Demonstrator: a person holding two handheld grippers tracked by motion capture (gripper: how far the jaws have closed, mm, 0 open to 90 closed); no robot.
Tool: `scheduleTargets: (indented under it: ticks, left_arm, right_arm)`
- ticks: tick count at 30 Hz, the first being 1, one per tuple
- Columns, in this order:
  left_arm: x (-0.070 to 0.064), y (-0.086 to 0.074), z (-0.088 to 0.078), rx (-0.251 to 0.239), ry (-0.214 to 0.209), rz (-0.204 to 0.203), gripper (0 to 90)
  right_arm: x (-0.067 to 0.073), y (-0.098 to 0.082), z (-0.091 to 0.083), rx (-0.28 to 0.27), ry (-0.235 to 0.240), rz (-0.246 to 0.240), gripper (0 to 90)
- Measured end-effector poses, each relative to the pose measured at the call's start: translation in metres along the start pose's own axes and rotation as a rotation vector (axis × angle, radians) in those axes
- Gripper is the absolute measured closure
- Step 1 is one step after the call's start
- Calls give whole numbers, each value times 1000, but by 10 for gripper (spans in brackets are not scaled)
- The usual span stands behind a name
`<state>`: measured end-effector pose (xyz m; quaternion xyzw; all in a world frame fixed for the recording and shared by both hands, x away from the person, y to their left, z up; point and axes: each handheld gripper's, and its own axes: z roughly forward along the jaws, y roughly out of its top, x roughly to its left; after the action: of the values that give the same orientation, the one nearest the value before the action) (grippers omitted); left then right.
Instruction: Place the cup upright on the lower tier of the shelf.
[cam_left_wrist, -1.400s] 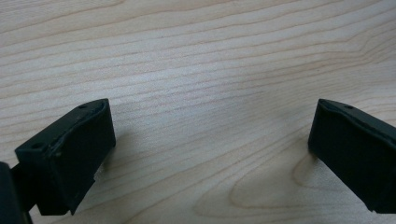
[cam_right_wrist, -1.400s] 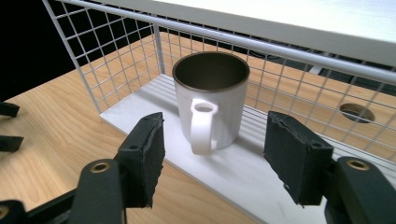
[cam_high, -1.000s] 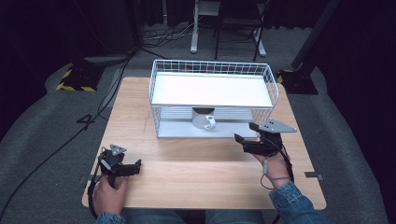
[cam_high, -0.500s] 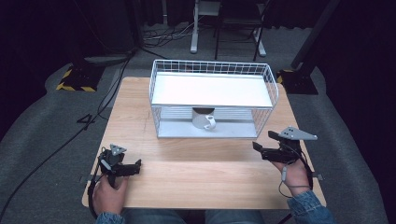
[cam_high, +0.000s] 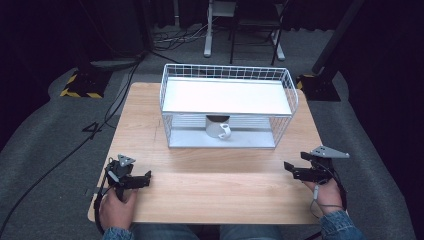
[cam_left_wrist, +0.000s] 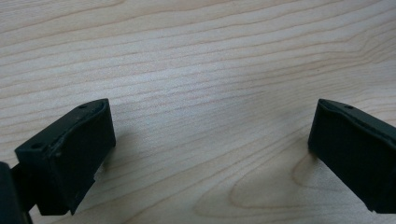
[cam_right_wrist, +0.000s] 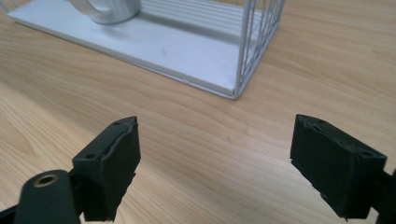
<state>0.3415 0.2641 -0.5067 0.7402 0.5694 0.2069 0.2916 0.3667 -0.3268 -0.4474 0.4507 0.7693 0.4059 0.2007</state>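
One mug (cam_high: 219, 129), white, is sitting on the lower shelf of one white wire rack (cam_high: 227, 73), roughly at the middle of its front side, handle facing the person. In the right gripper view the mug (cam_right_wrist: 105, 10) is showing at the top left edge, on the rack's flat base (cam_right_wrist: 154, 46), well ahead of the jaws and off to their left. The rack is holding nothing else that can be seen; its upper shelf is lying bare and white.

Two grippers are working here. The right gripper (cam_high: 295, 171) is hovering near the right edge of the tabletop (cam_high: 225, 185), well apart from the mug and outside the rack's front right corner. Its jaws (cam_right_wrist: 215, 163) have just been opening and are standing spread wide, with nothing between them but bare wood.

The left gripper (cam_high: 142, 178) is resting at the near left of the tabletop, well apart from the rack. Its jaws (cam_left_wrist: 210, 154) are also spread wide over plain wood grain, gripping nothing.

One hand is holding each gripper.
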Motion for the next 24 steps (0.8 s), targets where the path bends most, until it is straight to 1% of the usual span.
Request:
scheduleTargets:
  ticks: [4,6,11,14,17,19,24]
  left_arm:
    - [0,0,0,0,0,0,10]
    - [0,0,0,0,0,0,10]
    - [0,0,0,0,0,0,9]
    - [0,0,0,-1,0,-1,9]
    - [0,0,0,-1,0,-1,9]
    - [0,0,0,0,0,0,10]
    - [0,0,0,0,0,0,10]
  right_arm:
    - [-8,-13,3,16,-12,5,159]
    - [-11,-19,5,26,-18,16,159]
    - [-16,-32,9,52,-34,14,159]
    - [-17,-38,12,63,-32,23,159]
    - [-16,-43,14,66,-32,22,158]
    - [-15,-46,16,73,-29,14,158]
    - [-11,-52,21,93,-40,-4,156]
